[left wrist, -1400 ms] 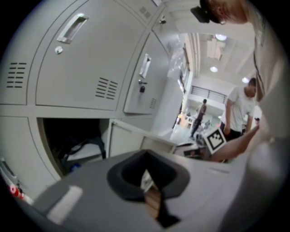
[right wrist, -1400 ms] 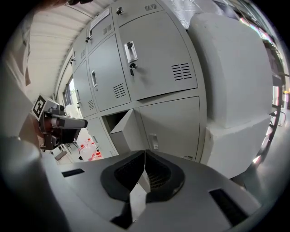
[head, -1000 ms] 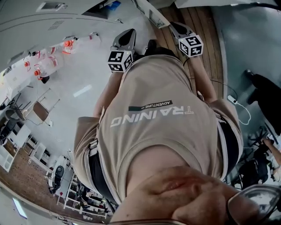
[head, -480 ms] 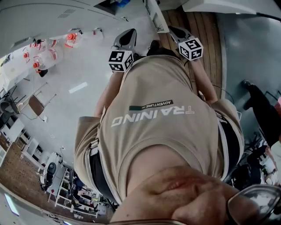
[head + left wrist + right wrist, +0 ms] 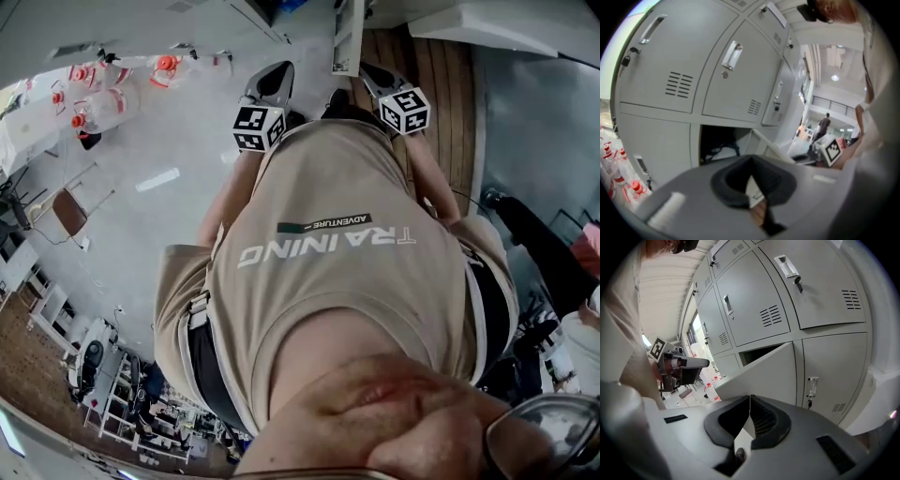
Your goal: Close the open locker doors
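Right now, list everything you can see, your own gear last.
Lockers: one bank, grey, straight ahead.
Open locker door: at least one, grey, lower row, swung out toward the grippers.
Open compartment: one, dark inside, behind that door.
Bottles: several, clear with red caps, low, left of the lockers.
Chair: one, brown seat, far left.
Distant person: one, dark clothes, down the hall.
Left gripper: grey, jaws together, empty.
Right gripper: grey, jaws together, empty.
T-shirt: beige, the wearer's.
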